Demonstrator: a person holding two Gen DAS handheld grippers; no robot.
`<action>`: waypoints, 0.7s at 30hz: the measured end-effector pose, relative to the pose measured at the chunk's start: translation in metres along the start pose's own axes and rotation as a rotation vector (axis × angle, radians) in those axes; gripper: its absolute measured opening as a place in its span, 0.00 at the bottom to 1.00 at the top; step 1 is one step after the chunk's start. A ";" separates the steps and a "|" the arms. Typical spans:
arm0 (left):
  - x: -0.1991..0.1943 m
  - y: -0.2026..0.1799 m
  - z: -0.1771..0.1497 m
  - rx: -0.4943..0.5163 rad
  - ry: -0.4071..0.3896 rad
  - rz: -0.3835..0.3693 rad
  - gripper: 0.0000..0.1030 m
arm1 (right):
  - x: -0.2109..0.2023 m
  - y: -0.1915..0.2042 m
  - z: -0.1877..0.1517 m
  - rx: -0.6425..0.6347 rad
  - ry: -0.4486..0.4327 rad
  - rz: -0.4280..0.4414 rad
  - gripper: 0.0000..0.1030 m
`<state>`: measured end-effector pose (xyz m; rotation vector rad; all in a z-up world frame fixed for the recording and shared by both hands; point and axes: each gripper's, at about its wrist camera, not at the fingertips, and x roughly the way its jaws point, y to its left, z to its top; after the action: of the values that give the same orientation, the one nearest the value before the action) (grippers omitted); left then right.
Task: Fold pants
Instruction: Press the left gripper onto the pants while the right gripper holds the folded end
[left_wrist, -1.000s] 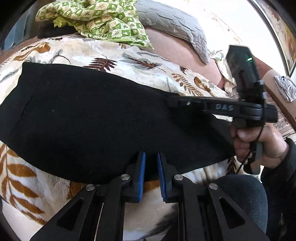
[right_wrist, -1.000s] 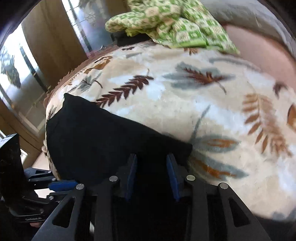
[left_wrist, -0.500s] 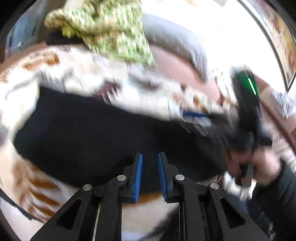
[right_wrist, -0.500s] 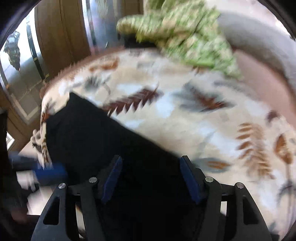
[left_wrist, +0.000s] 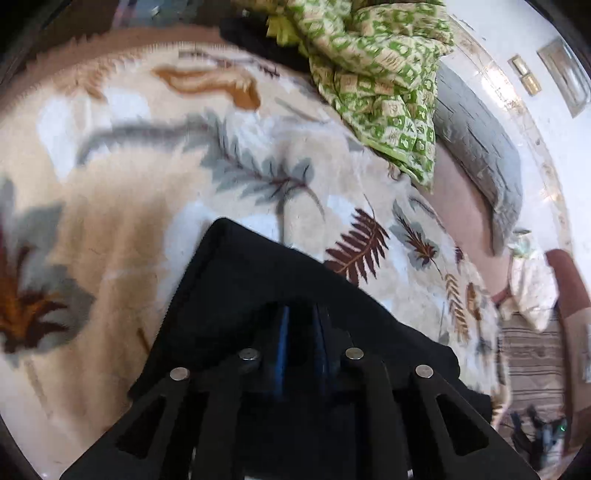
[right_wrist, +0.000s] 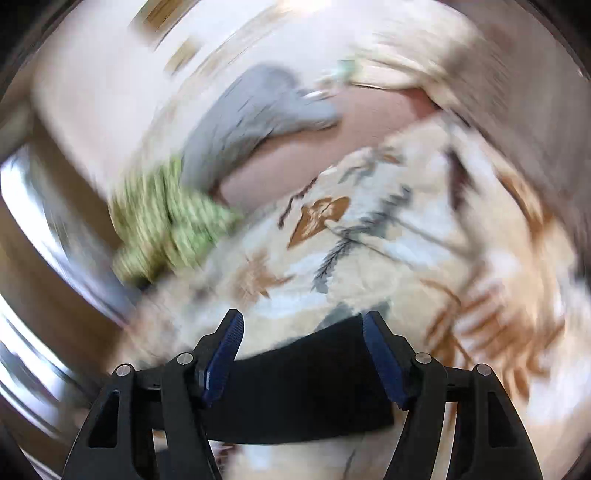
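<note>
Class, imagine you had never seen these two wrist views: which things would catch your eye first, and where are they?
The black pants fill the lower middle of the left view, draped over the left gripper. Behind them spreads the leaf-print blanket, with a green patterned cloth heaped at its top.

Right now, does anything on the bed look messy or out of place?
Yes. A green patterned cloth lies crumpled in a heap at the far edge of the leaf-print blanket, partly over something dark. The black pants lie flat, with no visible spill or damage.
</note>
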<state>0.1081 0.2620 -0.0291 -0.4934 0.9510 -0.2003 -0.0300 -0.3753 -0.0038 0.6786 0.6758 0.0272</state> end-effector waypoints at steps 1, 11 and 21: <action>-0.009 -0.016 -0.006 0.036 -0.032 -0.003 0.19 | -0.006 -0.009 -0.002 0.033 0.021 -0.003 0.67; 0.008 -0.122 -0.103 0.317 0.001 -0.157 0.54 | 0.007 -0.051 -0.042 0.323 0.206 0.073 0.70; 0.053 -0.115 -0.088 0.234 0.105 -0.150 0.52 | 0.044 -0.060 -0.045 0.442 0.285 0.060 0.72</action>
<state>0.0716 0.1144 -0.0543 -0.3403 0.9791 -0.4719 -0.0330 -0.3861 -0.0902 1.1338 0.9484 0.0302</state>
